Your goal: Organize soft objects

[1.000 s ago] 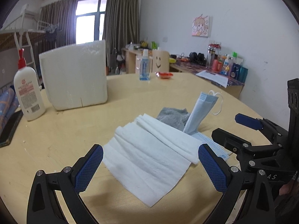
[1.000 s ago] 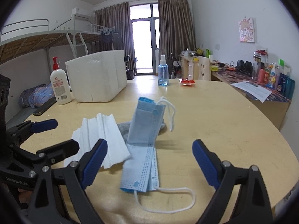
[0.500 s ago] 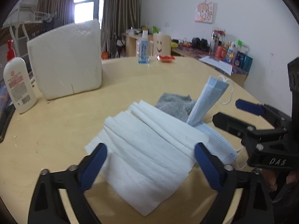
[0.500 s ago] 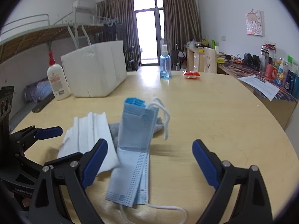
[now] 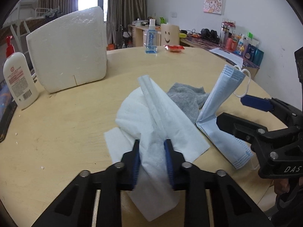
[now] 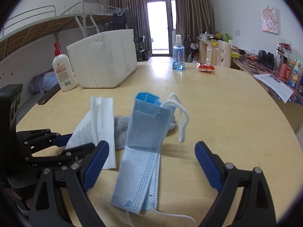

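Blue pads of the left gripper closing on the white tissue, bunched between them, its far end lifted off the wooden table. Right gripper jaws wide apart, empty, astride the blue face mask. Grey cloth lies behind. Nothing sorted yet; all three remain.

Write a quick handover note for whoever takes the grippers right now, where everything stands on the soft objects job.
Left gripper: closing on the white tissue, which is bunched between its pads.
Right gripper: open, holding nothing, with the blue face mask lying between its fingers, folded with one half standing up.
Grey cloth: on the table under the tissue and mask.
Done: nothing sorted yet.
Left: secure the tissue, then deal with the mask and cloth.
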